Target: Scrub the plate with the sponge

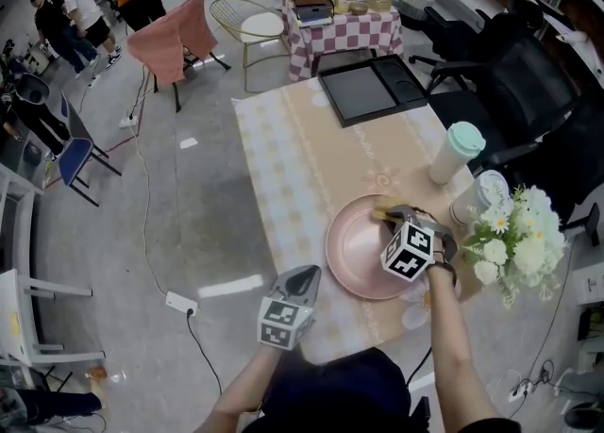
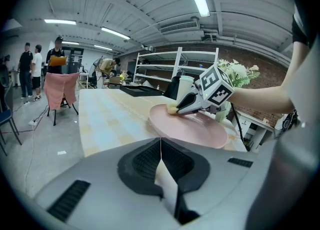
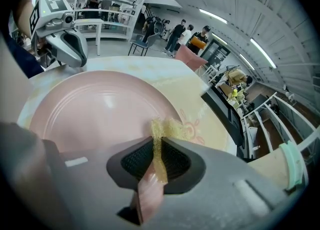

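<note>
Honestly, right gripper (image 3: pixel 157 140) is pinching the sponge (image 3: pixel 170 128) at the far rim of the pink plate (image 1: pixel 354 257) while left gripper (image 2: pixel 160 146) is hovering closed and empty, so the unbraced plate is risking skidding.

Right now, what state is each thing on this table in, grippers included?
plate: flat on the table, right way up, sponge at its rim.
sponge: pinched between the jaws, pressed on the plate.
right gripper: shut on the sponge.
left gripper: shut, nothing between the jaws, clear of the plate.
lidded cup: upright, lid on.
black tray: flat, looks empty.
</note>
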Action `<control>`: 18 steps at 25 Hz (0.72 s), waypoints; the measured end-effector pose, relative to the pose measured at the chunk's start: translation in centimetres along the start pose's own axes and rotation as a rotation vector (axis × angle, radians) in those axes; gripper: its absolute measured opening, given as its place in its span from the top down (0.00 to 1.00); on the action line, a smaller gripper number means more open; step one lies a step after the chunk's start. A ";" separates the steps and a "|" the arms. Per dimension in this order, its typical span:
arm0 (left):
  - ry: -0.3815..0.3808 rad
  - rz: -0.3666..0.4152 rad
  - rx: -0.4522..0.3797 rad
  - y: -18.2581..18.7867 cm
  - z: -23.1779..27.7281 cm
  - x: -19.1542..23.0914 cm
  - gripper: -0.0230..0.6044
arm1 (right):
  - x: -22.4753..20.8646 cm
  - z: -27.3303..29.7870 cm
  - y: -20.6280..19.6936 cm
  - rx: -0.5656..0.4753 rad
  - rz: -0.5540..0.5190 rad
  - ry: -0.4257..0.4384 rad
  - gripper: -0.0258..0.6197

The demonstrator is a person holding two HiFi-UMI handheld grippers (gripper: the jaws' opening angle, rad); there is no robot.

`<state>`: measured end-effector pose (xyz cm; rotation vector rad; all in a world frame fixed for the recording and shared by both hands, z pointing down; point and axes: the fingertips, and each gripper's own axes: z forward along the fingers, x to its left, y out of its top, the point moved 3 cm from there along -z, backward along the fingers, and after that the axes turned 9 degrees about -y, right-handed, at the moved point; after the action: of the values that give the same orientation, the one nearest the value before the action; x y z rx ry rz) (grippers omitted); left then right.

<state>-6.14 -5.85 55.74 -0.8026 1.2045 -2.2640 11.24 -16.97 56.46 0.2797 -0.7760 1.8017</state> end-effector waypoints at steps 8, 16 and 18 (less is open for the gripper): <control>-0.005 0.013 0.009 0.0 0.0 -0.1 0.94 | -0.2 0.5 -0.4 -0.003 0.057 0.029 0.88; -0.006 0.012 0.011 -0.1 0.0 -0.1 0.94 | 0.0 0.5 -0.5 -0.010 0.101 0.045 0.88; -0.006 0.012 0.011 -0.1 0.1 -0.1 0.94 | 0.0 0.5 -0.5 -0.010 0.105 0.050 0.88</control>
<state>-6.04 -5.75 55.84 -0.7955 1.1903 -2.2545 11.60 -17.18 57.06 0.1901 -0.7767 1.8958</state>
